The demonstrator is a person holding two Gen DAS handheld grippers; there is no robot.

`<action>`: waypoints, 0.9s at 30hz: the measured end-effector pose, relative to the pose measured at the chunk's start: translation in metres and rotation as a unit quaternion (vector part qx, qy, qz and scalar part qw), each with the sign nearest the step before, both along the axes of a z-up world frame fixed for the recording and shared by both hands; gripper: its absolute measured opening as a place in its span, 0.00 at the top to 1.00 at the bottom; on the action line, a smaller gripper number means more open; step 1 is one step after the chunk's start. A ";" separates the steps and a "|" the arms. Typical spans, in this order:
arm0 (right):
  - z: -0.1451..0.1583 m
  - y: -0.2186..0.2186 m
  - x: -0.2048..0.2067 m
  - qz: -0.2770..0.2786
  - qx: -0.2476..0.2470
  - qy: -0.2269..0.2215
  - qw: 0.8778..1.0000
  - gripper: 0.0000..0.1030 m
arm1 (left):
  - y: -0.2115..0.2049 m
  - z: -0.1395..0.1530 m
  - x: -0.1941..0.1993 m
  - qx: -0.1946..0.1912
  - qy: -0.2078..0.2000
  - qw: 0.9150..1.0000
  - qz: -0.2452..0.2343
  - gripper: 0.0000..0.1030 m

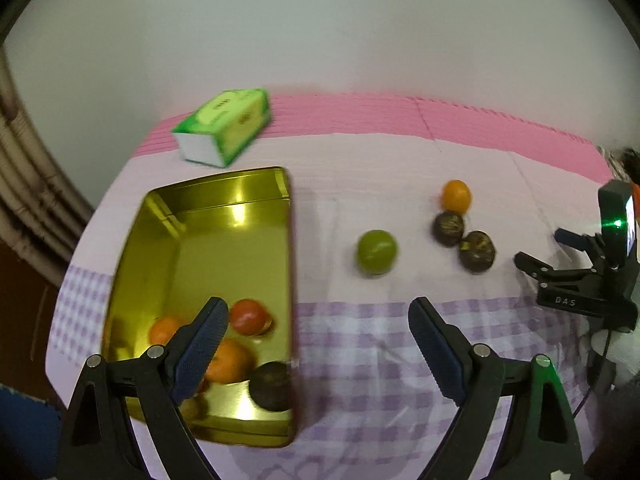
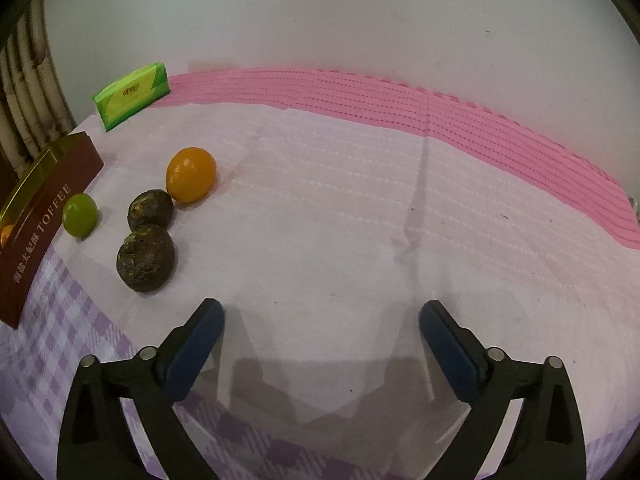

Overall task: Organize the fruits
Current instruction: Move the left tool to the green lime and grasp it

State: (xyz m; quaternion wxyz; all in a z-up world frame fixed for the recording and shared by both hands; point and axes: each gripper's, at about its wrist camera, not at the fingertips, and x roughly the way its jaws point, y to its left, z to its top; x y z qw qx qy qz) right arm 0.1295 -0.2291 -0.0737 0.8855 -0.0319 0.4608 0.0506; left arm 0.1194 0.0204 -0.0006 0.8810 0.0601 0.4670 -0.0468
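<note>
A gold tin box (image 1: 236, 196) lies on the table's left and holds a red fruit (image 1: 249, 317), two orange fruits (image 1: 230, 362) and a dark fruit (image 1: 272, 385). On the cloth to its right lie a green fruit (image 1: 377, 251), an orange fruit (image 1: 456, 196) and two dark fruits (image 1: 449, 228). My left gripper (image 1: 316, 320) is open and empty, its left finger above the tin. My right gripper (image 2: 320, 320) is open and empty over bare cloth; it also shows in the left wrist view (image 1: 560, 252). The right wrist view shows the green fruit (image 2: 80, 215), the orange fruit (image 2: 191, 175), both dark fruits (image 2: 146, 258) and the tin's brown side (image 2: 40, 220).
A green tissue pack (image 1: 224, 130) lies behind the tin; it also shows in the right wrist view (image 2: 132, 94). A pink mat (image 2: 440, 108) runs along the wall at the table's back. Pipes stand at the left edge.
</note>
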 end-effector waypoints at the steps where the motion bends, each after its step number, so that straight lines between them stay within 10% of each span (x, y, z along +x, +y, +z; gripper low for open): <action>1: 0.000 -0.002 -0.001 0.005 -0.001 0.000 1.000 0.00 | -0.004 -0.002 0.004 -0.001 0.004 1.000 -0.003 0.13; 27: -0.001 -0.003 -0.003 0.007 0.000 -0.002 1.000 0.00 | -0.055 -0.050 0.075 -0.028 0.084 0.995 -0.039 0.50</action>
